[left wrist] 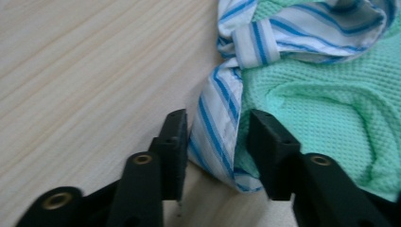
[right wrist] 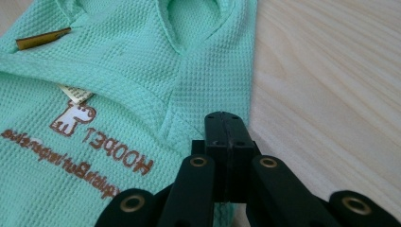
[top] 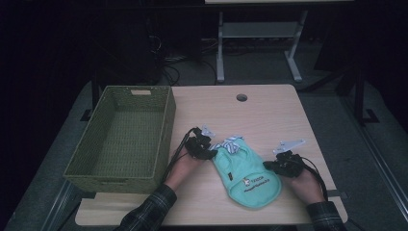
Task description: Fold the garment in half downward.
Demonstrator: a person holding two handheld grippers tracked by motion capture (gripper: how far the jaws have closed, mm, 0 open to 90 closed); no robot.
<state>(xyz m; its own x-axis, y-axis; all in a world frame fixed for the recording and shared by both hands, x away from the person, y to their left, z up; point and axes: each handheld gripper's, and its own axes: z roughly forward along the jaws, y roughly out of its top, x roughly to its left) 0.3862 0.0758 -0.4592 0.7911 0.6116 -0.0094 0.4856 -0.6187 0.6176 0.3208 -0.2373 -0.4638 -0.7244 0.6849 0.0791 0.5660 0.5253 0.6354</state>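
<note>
A green woven basket (top: 120, 137) sits on the desk (top: 269, 110) to the left of the left tongs (top: 204, 148), which are released, their 2 jaws straddling the striped trim (left wrist: 215, 132). Between both tongs lies the mint waffle-knit garment (top: 248, 175): light, soft, floppy, likely to sag, so take it by the hems. The right tongs (top: 284, 163) are clenched, seemingly pinching its edge.
</note>
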